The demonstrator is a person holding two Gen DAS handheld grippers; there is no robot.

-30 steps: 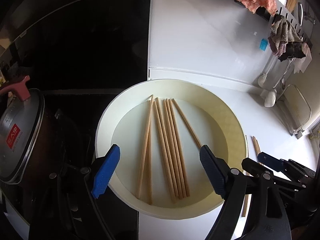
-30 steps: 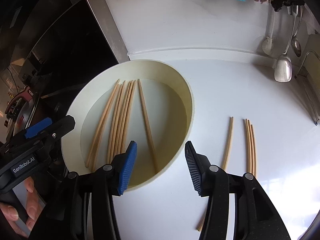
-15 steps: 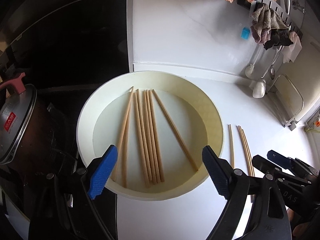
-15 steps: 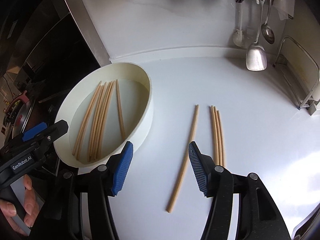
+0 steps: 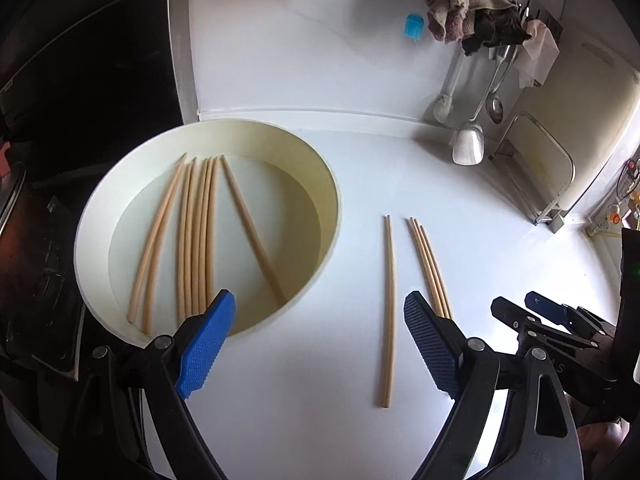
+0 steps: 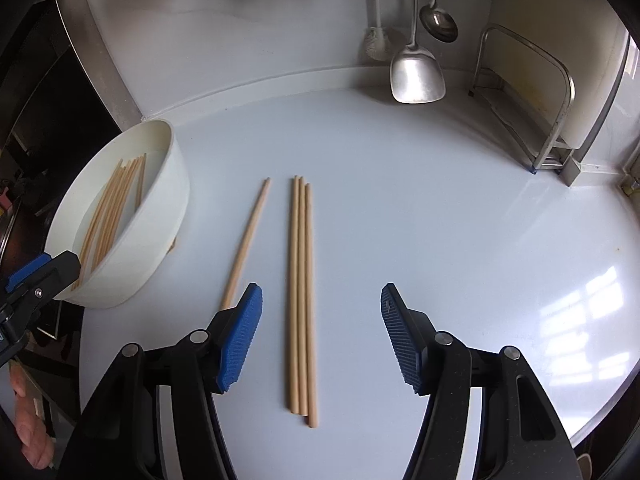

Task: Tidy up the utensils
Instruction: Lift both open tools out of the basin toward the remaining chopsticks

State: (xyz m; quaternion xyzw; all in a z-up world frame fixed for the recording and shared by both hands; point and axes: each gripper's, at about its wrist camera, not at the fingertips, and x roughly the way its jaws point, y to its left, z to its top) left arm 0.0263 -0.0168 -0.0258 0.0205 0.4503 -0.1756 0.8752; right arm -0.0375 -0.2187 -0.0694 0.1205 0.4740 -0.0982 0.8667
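Note:
A round cream basin (image 5: 332, 216) (image 6: 172, 208) holds several wooden chopsticks (image 5: 200, 236) (image 6: 112, 212). On the white counter to its right lie one single chopstick (image 5: 389, 308) (image 6: 248, 240) and a tight group of three chopsticks (image 5: 428, 264) (image 6: 302, 296). My left gripper (image 5: 320, 340) is open and empty, above the counter between the basin and the single chopstick. My right gripper (image 6: 322, 336) is open and empty, its jaws astride the near end of the group of three.
A metal spatula (image 6: 416, 76), a ladle (image 6: 438, 24) and a white brush (image 6: 376, 40) hang at the back wall. A wire rack (image 6: 532, 100) stands at the back right. Cloths (image 5: 472, 12) hang above. A dark stove area (image 5: 80, 100) lies left of the basin.
Both grippers have swung right, away from over the basin toward the loose chopsticks on the counter. Both stayed open.

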